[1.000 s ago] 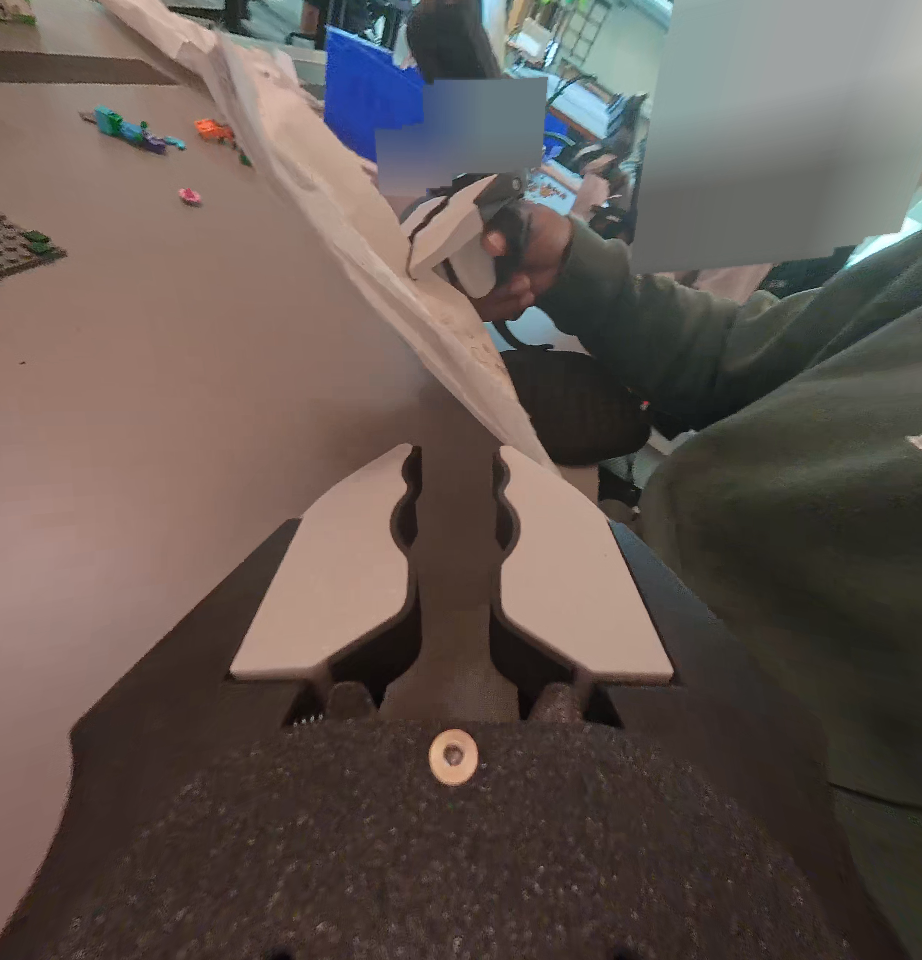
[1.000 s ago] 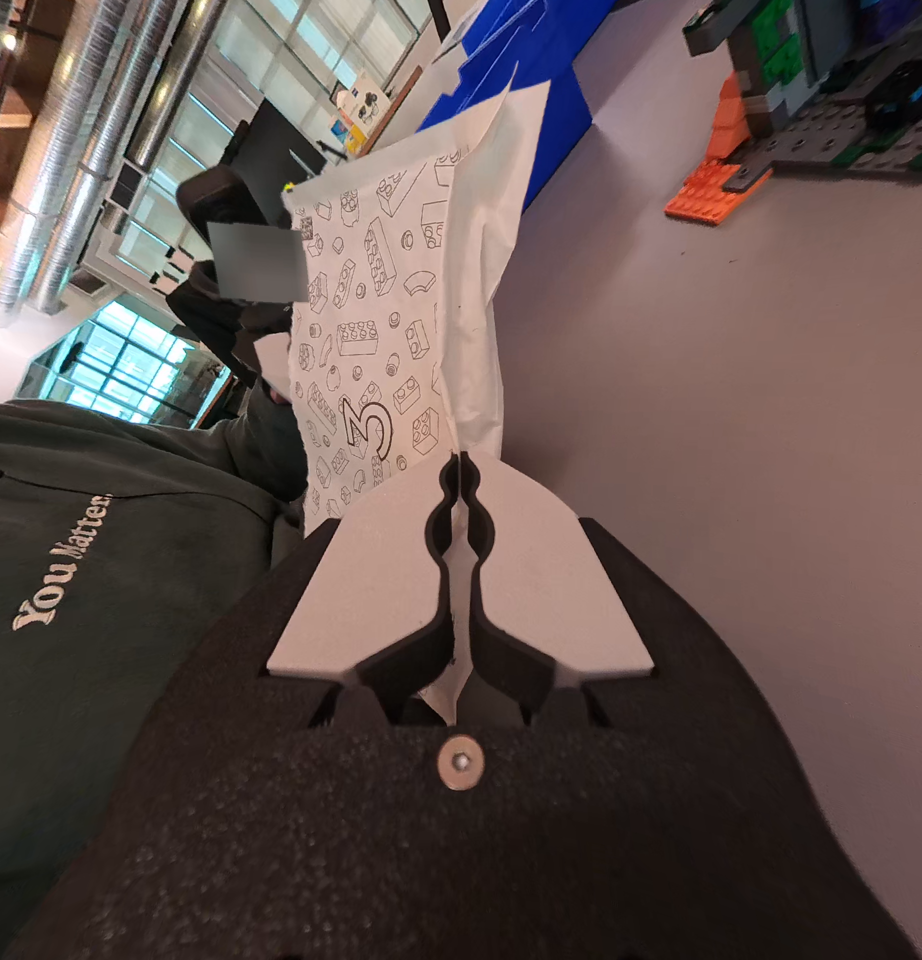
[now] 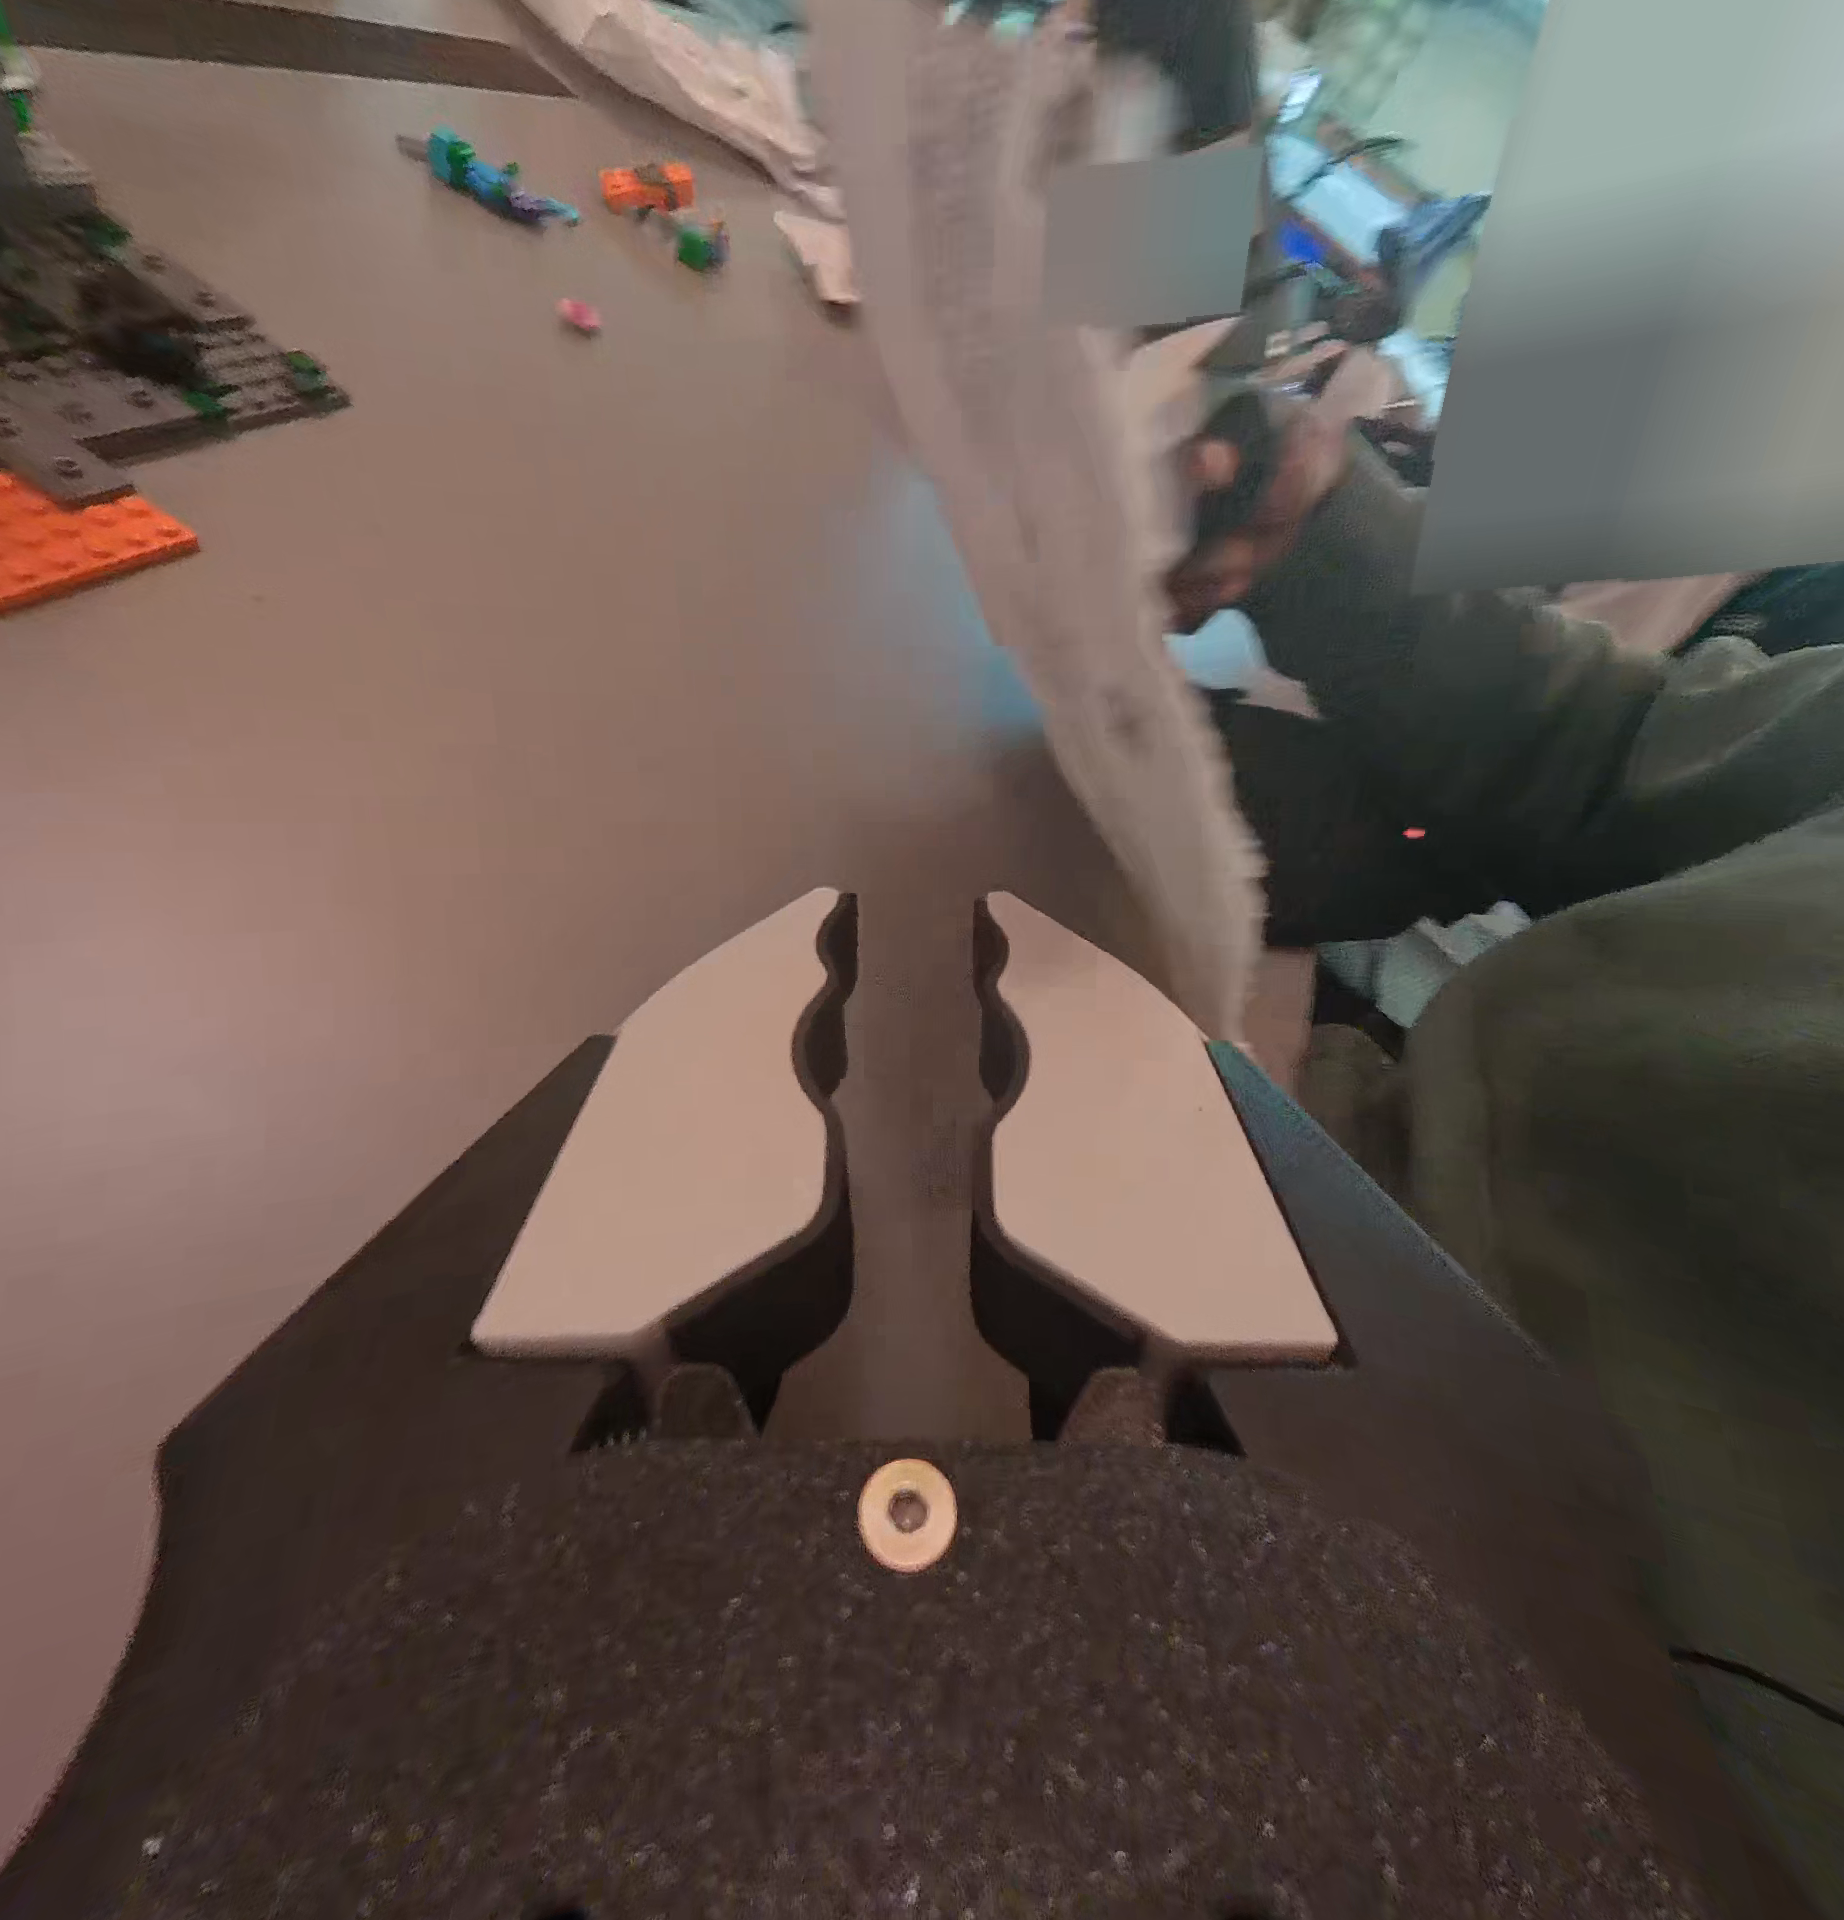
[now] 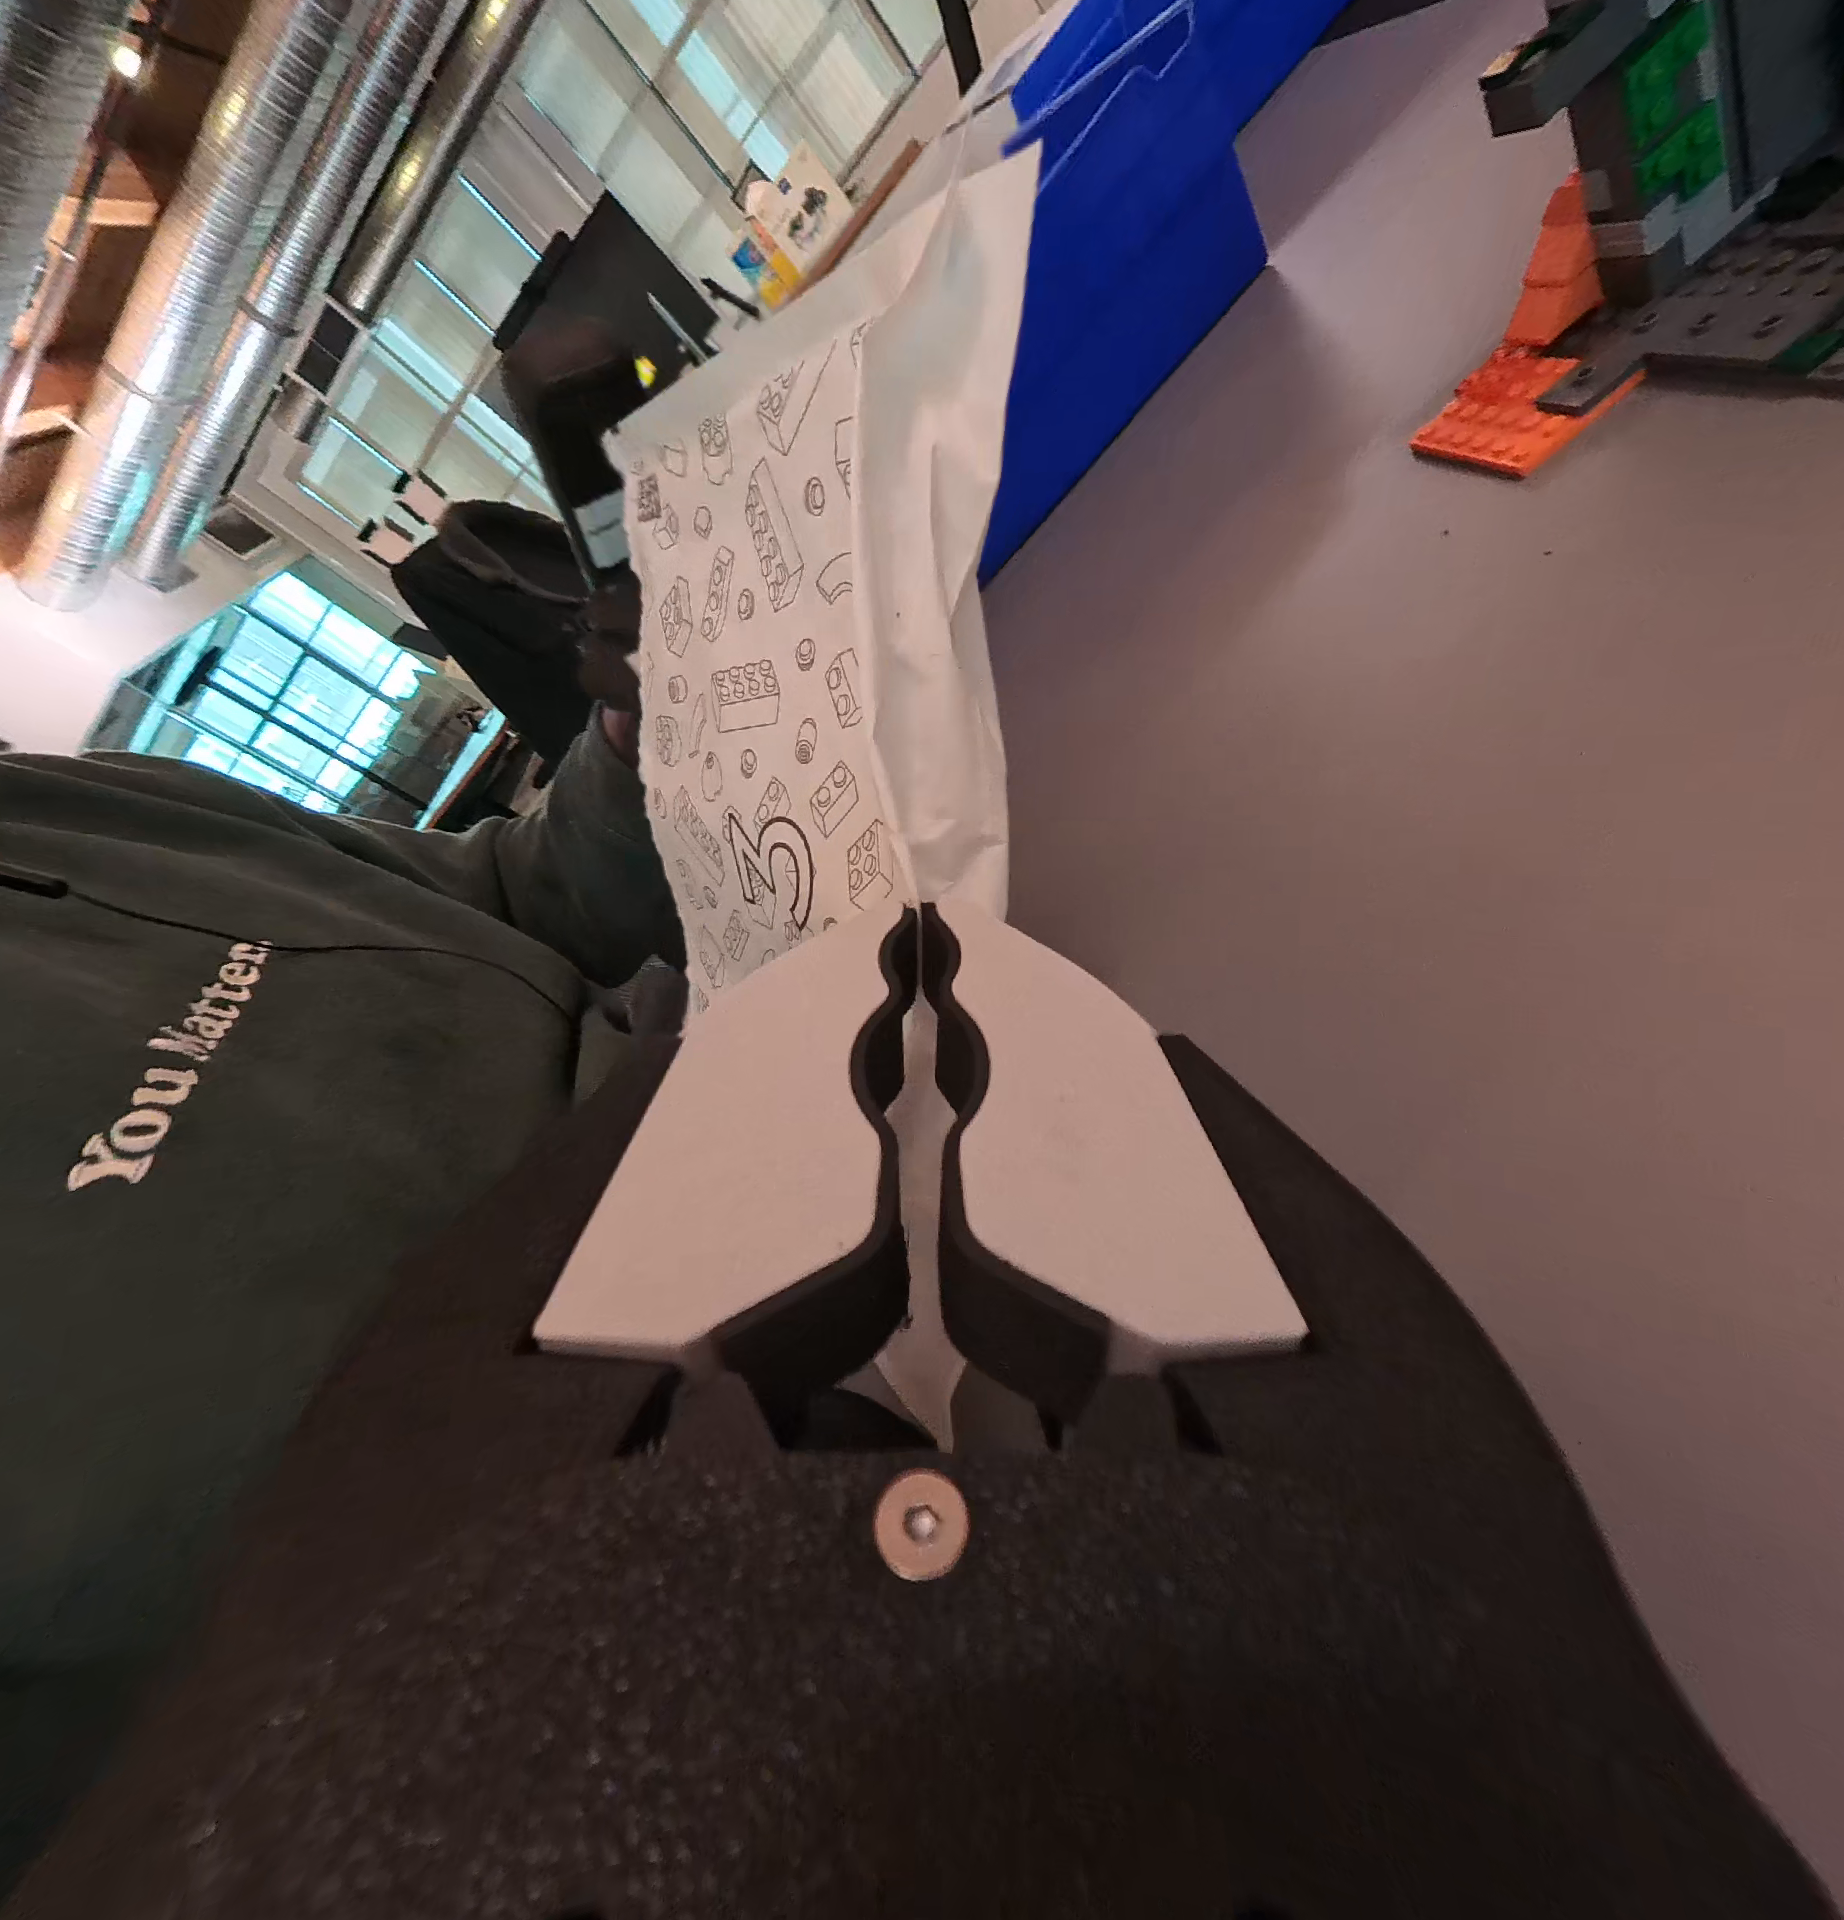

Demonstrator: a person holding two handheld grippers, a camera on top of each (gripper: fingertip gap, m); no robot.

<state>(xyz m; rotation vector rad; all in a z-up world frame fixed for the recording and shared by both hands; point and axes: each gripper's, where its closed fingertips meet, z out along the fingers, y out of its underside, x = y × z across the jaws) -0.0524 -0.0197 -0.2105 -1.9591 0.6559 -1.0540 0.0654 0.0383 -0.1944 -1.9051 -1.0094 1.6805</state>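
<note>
Paper bag: a white paper bag (image 4: 793, 665) printed with toy-brick outlines, held up off the grey table (image 4: 1417, 935), one edge running into the right gripper; in the left wrist view it shows as a blurred sheet (image 3: 1053, 499) hanging to the right of the left gripper's fingers.
Right gripper: the right gripper (image 4: 920, 920) is pressed together on the bag's edge, paper visible between its fingers (image 4: 1053, 1122) all the way down the slot.
Left gripper: the left gripper (image 3: 913, 904) stands spread, only bare table showing between its fingers (image 3: 689, 1122); the bag's ragged edge passes just beside its right finger, not between the two.
Person: a dark green sleeve (image 4: 544, 852) and torso close behind the bag.
Table, farther out: a grey studded baseplate (image 3: 118, 353) with an orange plate (image 3: 56, 540) beside it, loose small coloured bricks (image 3: 502, 187), a torn scrap of paper (image 3: 689, 83).
Beyond: a blue box (image 4: 1126, 260) behind the bag, a brick-built model (image 4: 1707, 156) on the plates.
</note>
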